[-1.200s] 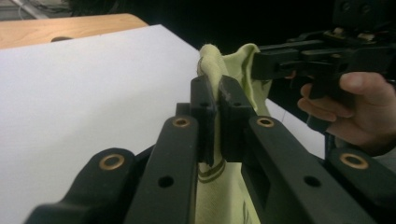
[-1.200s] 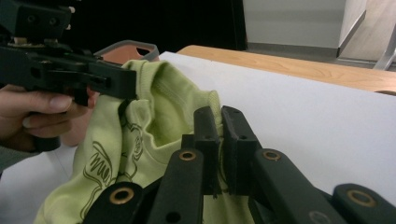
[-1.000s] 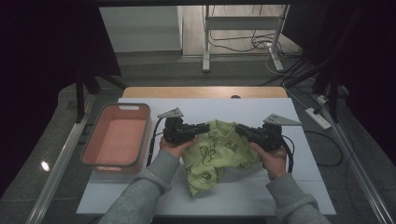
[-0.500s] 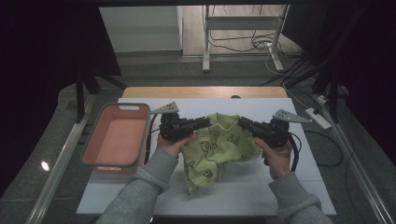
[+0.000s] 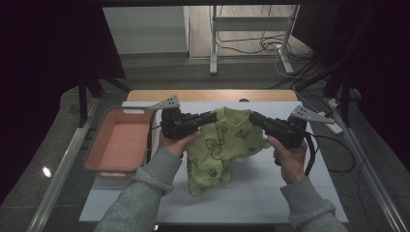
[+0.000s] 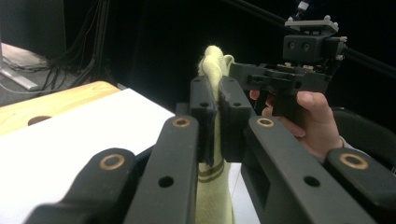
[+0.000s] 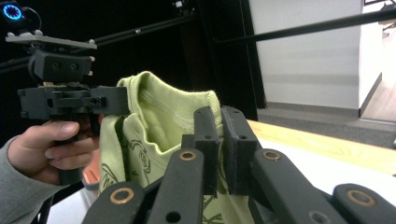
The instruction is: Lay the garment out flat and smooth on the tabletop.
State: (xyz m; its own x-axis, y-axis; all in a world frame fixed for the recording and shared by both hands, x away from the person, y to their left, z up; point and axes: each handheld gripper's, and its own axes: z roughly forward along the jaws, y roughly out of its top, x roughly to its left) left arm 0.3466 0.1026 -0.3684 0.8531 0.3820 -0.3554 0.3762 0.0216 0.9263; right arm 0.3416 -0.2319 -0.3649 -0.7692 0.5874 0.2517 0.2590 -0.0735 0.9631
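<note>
Both claws risen, green shirt (image 5: pixel 220 145) pinched between left claw (image 5: pixel 212 117) and right claw (image 5: pixel 252 118)

You grip soft matt knit-cloth shirt (image 5: pixel 222 145); matt black plastic jaws; smooth salmon plastic bin (image 5: pixel 96 162) at nine o'clock.

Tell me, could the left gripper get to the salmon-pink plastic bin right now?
Probably not yet: the left gripper is shut on the yellow-green printed shirt, shared with the right gripper. The salmon-pink plastic bin sits close beside it, unobstructed.
</note>
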